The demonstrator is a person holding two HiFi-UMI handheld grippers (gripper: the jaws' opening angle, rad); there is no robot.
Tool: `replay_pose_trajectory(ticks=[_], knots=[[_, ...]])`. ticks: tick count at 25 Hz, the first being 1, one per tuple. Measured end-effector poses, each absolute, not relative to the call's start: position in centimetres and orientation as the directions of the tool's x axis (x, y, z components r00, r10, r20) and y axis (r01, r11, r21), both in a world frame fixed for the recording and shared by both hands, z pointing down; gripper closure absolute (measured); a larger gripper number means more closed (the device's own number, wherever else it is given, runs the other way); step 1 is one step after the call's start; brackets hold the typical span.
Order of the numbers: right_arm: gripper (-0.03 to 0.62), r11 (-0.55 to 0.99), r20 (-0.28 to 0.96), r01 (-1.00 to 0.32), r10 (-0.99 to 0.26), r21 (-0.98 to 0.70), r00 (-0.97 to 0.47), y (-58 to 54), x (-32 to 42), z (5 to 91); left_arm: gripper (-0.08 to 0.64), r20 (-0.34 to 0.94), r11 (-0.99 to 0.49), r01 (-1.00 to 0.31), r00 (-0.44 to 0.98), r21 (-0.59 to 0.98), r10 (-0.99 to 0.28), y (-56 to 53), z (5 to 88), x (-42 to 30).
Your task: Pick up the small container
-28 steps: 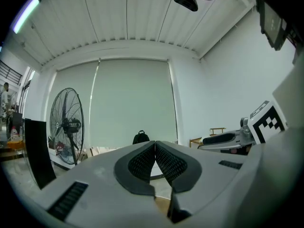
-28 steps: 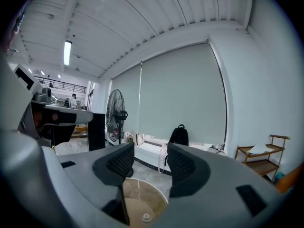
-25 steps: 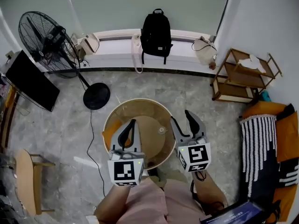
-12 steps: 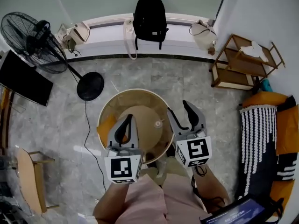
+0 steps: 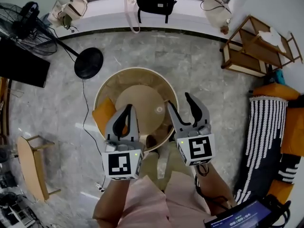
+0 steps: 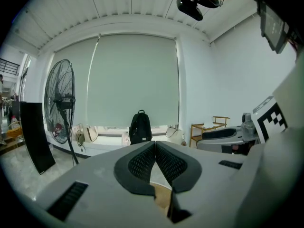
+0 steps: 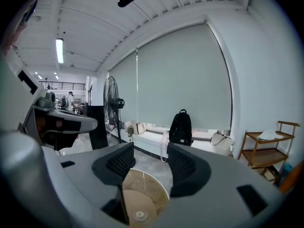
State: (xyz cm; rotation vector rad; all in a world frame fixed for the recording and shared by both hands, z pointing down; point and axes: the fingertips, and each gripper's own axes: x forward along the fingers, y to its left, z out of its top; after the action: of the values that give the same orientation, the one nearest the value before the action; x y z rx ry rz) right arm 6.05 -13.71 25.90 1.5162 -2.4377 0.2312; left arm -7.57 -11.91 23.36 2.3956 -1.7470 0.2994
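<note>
Container [image 5: 160, 109] on round table [image 5: 137, 82], near right tongs [image 5: 178, 101], wide apart, empty; left tongs [image 5: 128, 110] squeezed together.

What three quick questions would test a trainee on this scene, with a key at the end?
1. True or false: the jaws of the left hand-held gripper are together with nothing between them.
2. Where does the small container stand? A) on the floor B) on the round table C) on the wooden shelf
3. Fill in: the jaws of the right hand-held gripper are ____, and they hold nothing.

Key: 1 true; 2 B; 3 open.
</note>
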Motion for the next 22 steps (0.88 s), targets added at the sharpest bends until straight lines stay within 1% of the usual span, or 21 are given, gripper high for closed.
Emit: replay_pose_trajectory(ticks=[4,9,13,22], knots=[[0.362,0.453,0.343,-0.891,-0.841,0.022,-0.419,-13.8,5.9,29.3,0.548,0.295,-0.295,-0.955,0.289,0.025,-0.911,-12.5,26.4,-7.6],[0.359,0.471,0.397,-0.882,-0.807,-0.014,-0.437,-12.7,5.6,34.3,0.548,0.38,-0.298,-0.953,0.293,0.047,-0.877,-11.4,30.9,-7.0],[0.357,0.48,0.468,-0.876,-0.764,-0.05,-0.445,-11.2,5.0,39.2,0.548,0.437,-0.296,-0.953,0.294,0.067,-0.85,-10.4,34.9,-6.8],[0.356,0.51,0.539,-0.858,-0.707,-0.06,-0.458,-9.4,3.5,47.7,0.548,0.498,-0.268,-0.957,0.286,0.109,-0.818,-9.5,41.7,-7.2]])
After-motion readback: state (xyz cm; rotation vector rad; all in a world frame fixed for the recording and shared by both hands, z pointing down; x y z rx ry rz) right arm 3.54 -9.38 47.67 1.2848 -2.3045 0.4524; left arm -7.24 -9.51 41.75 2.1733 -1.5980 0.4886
